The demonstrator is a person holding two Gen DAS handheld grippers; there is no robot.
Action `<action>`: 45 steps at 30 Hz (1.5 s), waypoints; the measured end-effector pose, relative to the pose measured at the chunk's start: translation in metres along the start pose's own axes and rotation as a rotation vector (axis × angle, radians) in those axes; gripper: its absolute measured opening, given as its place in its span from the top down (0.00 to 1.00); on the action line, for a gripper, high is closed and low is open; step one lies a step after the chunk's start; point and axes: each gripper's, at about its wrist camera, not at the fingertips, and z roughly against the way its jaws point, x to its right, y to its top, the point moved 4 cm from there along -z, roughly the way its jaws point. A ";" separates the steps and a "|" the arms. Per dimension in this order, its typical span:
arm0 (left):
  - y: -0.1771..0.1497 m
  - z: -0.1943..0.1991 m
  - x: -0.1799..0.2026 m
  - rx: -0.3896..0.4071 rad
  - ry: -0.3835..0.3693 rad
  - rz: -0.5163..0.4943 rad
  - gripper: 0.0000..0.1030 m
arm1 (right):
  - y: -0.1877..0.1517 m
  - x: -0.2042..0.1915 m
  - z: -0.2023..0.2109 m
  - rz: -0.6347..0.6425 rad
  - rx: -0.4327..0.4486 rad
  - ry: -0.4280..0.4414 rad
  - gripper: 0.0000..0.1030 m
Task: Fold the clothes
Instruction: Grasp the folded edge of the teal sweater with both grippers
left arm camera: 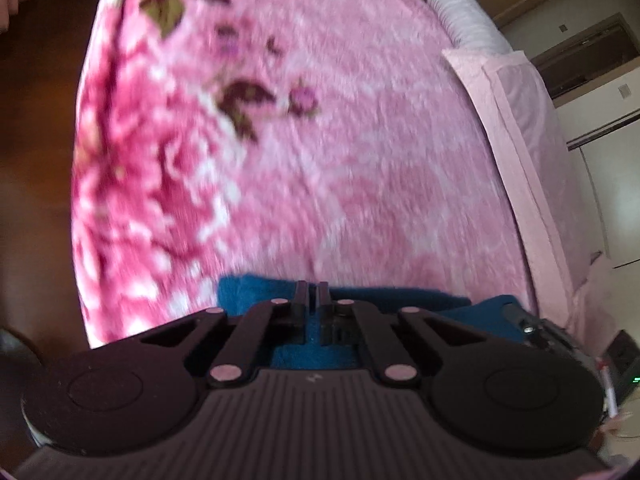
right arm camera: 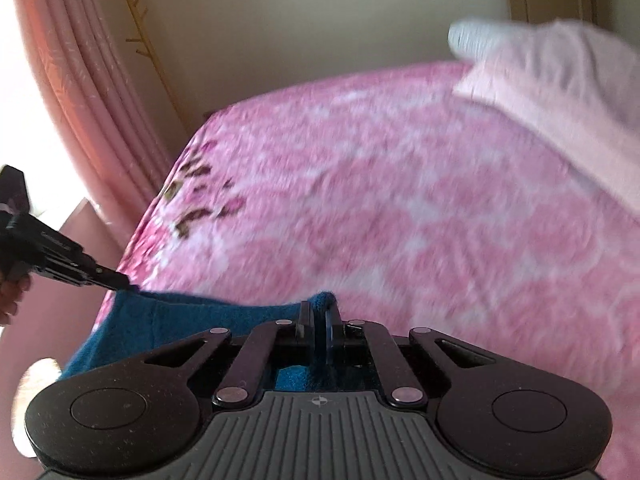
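A dark blue fleece garment [left arm camera: 384, 300] is held up over the near edge of a bed with a pink flowered blanket [left arm camera: 320, 160]. My left gripper [left arm camera: 313, 290] is shut on the garment's top edge. My right gripper [right arm camera: 319, 308] is shut on another part of the same edge, with blue cloth [right arm camera: 180, 320] stretching left from it. In the right wrist view the left gripper [right arm camera: 120, 280] comes in from the left and pinches the cloth's far corner. Most of the garment hangs below the grippers, out of sight.
A pale pink pillow [left arm camera: 520, 120] and a white bolster [left arm camera: 464, 16] lie at the head of the bed; the pillow also shows in the right wrist view [right arm camera: 560, 92]. Pink curtains [right arm camera: 80, 100] hang at the left. Dark floor [left arm camera: 36, 160] runs beside the bed.
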 end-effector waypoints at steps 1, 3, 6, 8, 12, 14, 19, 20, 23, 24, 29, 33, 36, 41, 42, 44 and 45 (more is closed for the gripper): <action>0.001 0.001 0.002 0.024 0.020 -0.019 0.99 | 0.001 0.001 -0.001 0.003 0.015 -0.012 0.98; 0.000 0.001 0.005 0.061 0.063 -0.055 0.99 | 0.002 0.005 -0.008 -0.001 0.034 -0.044 0.98; -0.003 -0.012 0.000 0.076 0.163 -0.076 1.00 | -0.014 0.014 -0.035 -0.041 -0.049 -0.063 0.98; -0.003 -0.017 -0.012 0.096 0.282 -0.120 1.00 | -0.027 0.019 -0.051 -0.071 -0.101 -0.069 0.98; -0.007 -0.016 -0.040 0.039 0.205 0.032 1.00 | -0.030 0.025 -0.055 -0.120 -0.115 -0.055 0.97; -0.009 -0.012 -0.046 0.040 0.186 0.064 1.00 | -0.029 0.024 -0.056 -0.105 -0.123 -0.058 0.97; -0.010 -0.003 -0.048 0.029 0.095 0.125 0.95 | -0.027 0.022 -0.056 -0.112 -0.133 -0.060 0.97; -0.009 0.000 -0.047 0.031 0.074 0.126 0.95 | -0.027 0.022 -0.056 -0.115 -0.135 -0.060 0.97; -0.005 0.008 -0.042 0.044 -0.012 0.108 0.86 | -0.026 0.024 -0.056 -0.133 -0.139 -0.054 0.97; -0.005 0.009 -0.040 0.046 -0.031 0.098 0.81 | -0.026 0.025 -0.056 -0.141 -0.140 -0.050 0.97; -0.007 0.008 -0.039 0.031 -0.074 0.061 0.78 | -0.027 0.033 -0.053 -0.218 -0.129 -0.021 0.97; -0.012 0.011 -0.046 0.042 -0.114 0.108 0.78 | -0.027 0.037 -0.053 -0.268 -0.126 -0.003 0.97; -0.016 0.015 -0.053 0.047 -0.177 0.157 0.68 | -0.027 0.039 -0.053 -0.289 -0.128 0.006 0.97; -0.020 0.010 -0.043 0.024 -0.218 0.092 0.57 | -0.027 0.041 -0.053 -0.313 -0.132 0.013 0.97; -0.021 0.005 -0.041 0.014 -0.198 0.072 0.57 | -0.027 0.041 -0.053 -0.316 -0.134 0.013 0.97; -0.022 -0.007 -0.039 0.002 -0.175 0.047 0.62 | -0.027 0.040 -0.053 -0.313 -0.136 0.010 0.97; -0.023 -0.011 -0.037 0.003 -0.203 0.044 0.81 | -0.026 0.039 -0.053 -0.314 -0.137 0.008 0.97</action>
